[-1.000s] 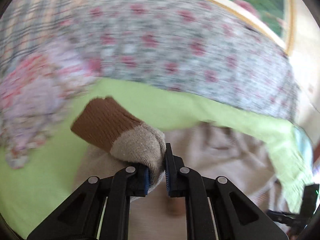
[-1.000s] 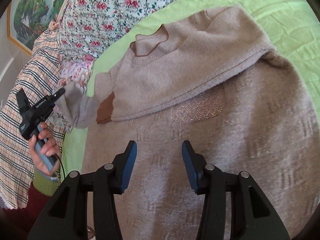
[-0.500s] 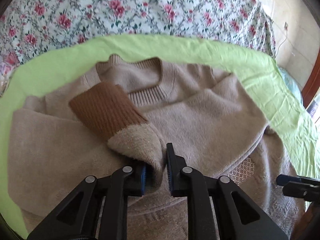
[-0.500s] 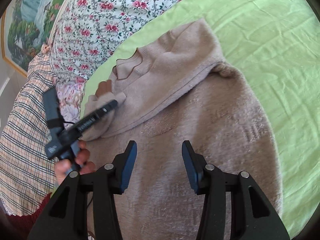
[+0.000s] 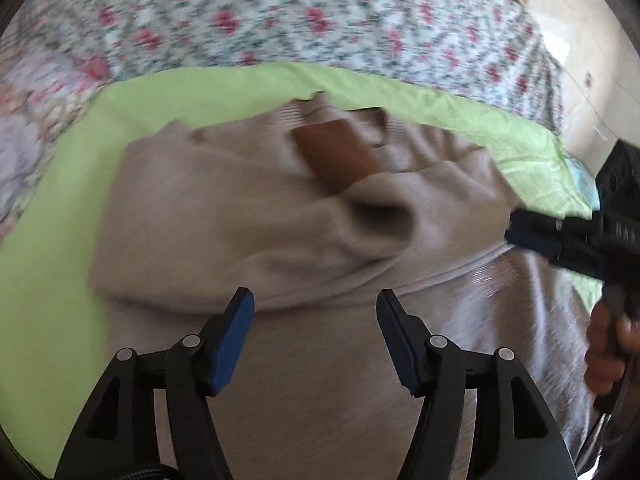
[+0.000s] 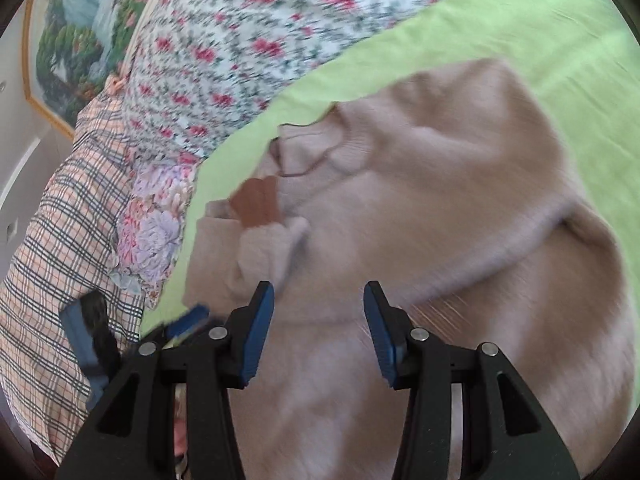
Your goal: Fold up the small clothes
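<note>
Bedding fills most of both views: a smooth lime-green sheet [image 5: 72, 208] covers the bed, and behind it lie a white quilt with small red flowers [image 5: 320, 12], a checked beige blanket [image 6: 52, 240] and a pillow with big pink and lilac blossoms [image 6: 154, 232]. On the pale wall hangs a landscape painting in a light frame [image 6: 68, 44]. No brand or readable writing is visible; both views are blurred.

On the sheet lies the soft beige knitted sweater [image 5: 248, 216]. Its sleeve is folded across the chest, with the brown ribbed cuff [image 5: 336, 152] resting just below the neckline.

Above the sweater's lower part, the left gripper [image 5: 316, 336] is opening, with nothing between its blue pads. The right gripper [image 6: 318, 332] is parted too and holds nothing.
</note>
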Available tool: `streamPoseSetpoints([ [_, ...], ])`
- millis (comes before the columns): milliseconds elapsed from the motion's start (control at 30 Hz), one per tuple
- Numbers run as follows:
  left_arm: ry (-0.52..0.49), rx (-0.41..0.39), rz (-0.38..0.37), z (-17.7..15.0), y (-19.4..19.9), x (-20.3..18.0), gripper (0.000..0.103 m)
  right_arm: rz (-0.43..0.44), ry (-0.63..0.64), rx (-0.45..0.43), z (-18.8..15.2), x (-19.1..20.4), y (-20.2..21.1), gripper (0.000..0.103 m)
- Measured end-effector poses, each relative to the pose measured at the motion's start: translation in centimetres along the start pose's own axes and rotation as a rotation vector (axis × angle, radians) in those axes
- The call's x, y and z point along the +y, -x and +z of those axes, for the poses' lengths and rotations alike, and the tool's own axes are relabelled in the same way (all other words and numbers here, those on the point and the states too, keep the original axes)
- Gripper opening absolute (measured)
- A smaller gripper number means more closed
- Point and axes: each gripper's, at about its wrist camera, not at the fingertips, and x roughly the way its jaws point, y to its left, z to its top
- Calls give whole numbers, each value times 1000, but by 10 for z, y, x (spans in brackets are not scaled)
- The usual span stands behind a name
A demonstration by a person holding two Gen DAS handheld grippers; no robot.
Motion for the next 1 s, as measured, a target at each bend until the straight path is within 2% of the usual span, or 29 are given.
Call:
streamPoseSetpoints([
  [167,164,55,102,-19,6,71,66,56,91,33,35,25,-52,48],
  [267,217,84,161,-20,-1,100,66,62,116,98,50,31,-89,48],
  [333,238,102,166,-17,-8,111,66,74,129,142,54,33,-108,48],
  [367,248,101,165,-14,-11,116,67,92,125,159,55,33,-113,44],
  [400,254,97,176,-10,-14,120,68,103,116,156,55,34,-112,18],
  [433,256,96,186,-7,-17,122,68,100,115,128,56,36,-104,10],
  [567,284,80,217,8,-27,130,68,149,32,-68,59,21,-40,10],
  [633,313,66,234,12,-29,131,68,125,-11,-168,53,3,-7,10],
  [700,338,56,248,11,-31,129,67,77,-39,-221,43,-17,14,10],
  [833,320,39,302,10,-33,115,65,-12,-136,-179,27,-59,17,10],
  [867,317,33,307,9,-31,112,62,-22,-150,-179,24,-63,17,10],
  [1000,354,10,326,6,-23,113,62,-40,-220,-178,23,-78,18,15],
])
